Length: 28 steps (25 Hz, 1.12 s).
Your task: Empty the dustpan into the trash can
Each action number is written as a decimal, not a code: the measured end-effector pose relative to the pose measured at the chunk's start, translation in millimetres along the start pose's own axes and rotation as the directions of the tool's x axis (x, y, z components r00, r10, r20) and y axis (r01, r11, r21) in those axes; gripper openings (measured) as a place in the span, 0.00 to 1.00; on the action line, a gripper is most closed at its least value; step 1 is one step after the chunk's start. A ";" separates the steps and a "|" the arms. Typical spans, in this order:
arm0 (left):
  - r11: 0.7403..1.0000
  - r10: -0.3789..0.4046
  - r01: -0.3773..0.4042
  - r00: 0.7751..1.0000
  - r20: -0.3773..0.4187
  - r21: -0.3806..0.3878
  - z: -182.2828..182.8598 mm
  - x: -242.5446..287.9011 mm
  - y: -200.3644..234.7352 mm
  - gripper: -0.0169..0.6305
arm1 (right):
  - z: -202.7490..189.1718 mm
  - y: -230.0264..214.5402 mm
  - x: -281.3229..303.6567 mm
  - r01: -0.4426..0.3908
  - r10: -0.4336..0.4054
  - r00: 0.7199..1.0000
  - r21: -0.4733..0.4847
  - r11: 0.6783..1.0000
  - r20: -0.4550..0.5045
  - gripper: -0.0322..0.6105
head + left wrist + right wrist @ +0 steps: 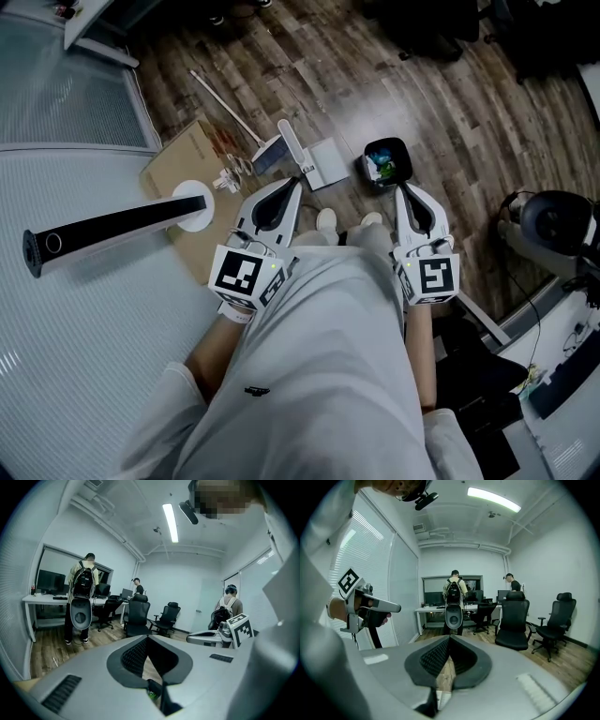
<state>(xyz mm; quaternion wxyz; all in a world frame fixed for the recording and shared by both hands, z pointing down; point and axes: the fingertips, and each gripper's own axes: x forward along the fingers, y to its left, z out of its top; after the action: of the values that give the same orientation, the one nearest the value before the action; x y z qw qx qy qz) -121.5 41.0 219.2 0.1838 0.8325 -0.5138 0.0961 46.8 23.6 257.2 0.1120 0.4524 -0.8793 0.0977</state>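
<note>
The left hand-held gripper (296, 184) and the right hand-held gripper (401, 190) are both closed and hold nothing, raised in front of the person. The white dustpan (327, 161) lies on the wooden floor (450, 112). The black trash can (387, 161), with colourful rubbish inside, stands just beside the dustpan, to its right.

Left gripper (296, 184), right gripper (403, 190): fingers (133, 657) together, empty (side by side, seemingly near-level).

Person is wearing a loose pale-grey garment (328, 375) and white shoes (326, 221). Left gripper (298, 184) and right gripper (401, 189) are showing grey shells, each carrying a black-and-white marker cube (246, 275).
</note>
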 end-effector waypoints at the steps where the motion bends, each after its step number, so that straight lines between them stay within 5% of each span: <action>1: 1.000 -0.005 0.005 1.000 0.002 0.002 1.5 -0.6 -2.5 0.04 | 0.6 -1.0 -2.0 0.004 -0.004 1.000 0.002 1.000 0.002 0.07; 28: 0.999 -0.036 0.035 0.999 0.031 0.018 0.5 -16.8 -24.0 0.04 | 23.3 11.7 -21.3 -0.015 0.015 1.000 -0.037 0.999 0.019 0.07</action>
<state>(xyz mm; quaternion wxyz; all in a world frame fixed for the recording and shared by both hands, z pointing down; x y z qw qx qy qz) -107.7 64.3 207.9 0.1698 0.8444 -0.5010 0.0842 46.8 40.5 228.0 0.1114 0.4446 -0.8854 0.0779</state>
